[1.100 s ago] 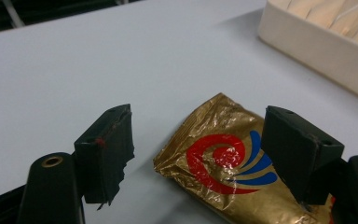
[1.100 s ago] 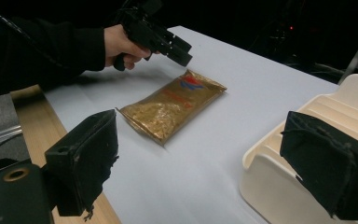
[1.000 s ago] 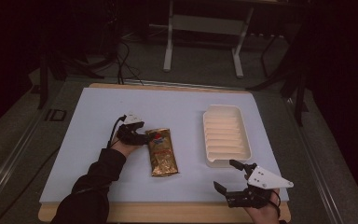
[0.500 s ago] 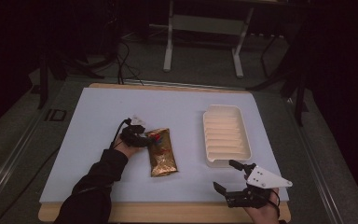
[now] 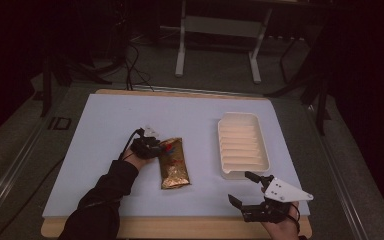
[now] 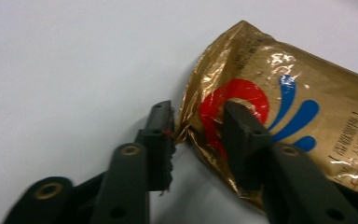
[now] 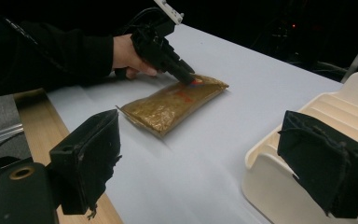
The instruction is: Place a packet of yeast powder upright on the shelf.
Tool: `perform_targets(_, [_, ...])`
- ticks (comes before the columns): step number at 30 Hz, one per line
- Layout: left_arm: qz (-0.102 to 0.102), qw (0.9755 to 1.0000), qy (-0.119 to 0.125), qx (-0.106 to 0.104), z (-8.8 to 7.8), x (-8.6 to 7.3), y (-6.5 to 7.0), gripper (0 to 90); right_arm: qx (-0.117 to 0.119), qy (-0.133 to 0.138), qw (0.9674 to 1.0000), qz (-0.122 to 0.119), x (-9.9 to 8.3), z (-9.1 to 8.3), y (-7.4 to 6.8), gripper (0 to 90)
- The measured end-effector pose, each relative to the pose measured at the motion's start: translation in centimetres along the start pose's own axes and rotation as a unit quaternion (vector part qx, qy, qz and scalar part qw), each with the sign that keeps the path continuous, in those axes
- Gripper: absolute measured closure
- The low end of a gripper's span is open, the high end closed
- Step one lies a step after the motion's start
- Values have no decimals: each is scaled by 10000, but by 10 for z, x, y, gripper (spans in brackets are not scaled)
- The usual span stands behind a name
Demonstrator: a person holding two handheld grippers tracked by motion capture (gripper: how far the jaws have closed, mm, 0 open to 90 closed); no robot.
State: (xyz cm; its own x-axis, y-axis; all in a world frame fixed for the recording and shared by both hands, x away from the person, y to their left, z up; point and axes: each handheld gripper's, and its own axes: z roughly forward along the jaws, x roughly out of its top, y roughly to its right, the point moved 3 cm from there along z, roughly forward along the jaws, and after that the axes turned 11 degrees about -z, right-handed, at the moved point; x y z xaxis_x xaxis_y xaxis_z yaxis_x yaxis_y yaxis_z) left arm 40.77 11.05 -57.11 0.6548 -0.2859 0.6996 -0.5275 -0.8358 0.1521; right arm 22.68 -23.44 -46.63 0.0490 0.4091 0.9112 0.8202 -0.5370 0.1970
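left gripper (image 6: 196,130) has just been closing on the near corner of the gold pouch (image 5: 173,163), long axis toward the table's near edge, tray (image 5: 242,144) right; right gripper (image 5: 252,196) wide open, empty.

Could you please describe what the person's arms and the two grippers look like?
The left arm wears a dark long sleeve reaching the wrist. The left gripper is black with a small white piece on top and a black cable trailing off it. The right gripper is black too, with a pale grey three-cornered plate on top. Both have blocky black jaws with padded faces.
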Motion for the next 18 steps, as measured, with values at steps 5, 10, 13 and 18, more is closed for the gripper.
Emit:
perform_targets(5, [-39, 10000, 15, -29, 2, 0, 5, 817, 19, -28, 10000, -13, -1, 1, 0, 130])
perform_targets(10, [-5, 10000, -41, 78, 2, 2, 8, 889, 13, -13, 10000, 1, 0, 0, 0, 130])
perform_targets(13, [-28, 9999, -30, 120, 2, 2, 9, 891, -20, 3, 10000, 0, 0, -1, 1, 130])
perform_targets(18, [-22, 9998, 137, 124, -6, 7, 13, 893, -44, 14, 10000, 5, 0, -2, 1, 130])
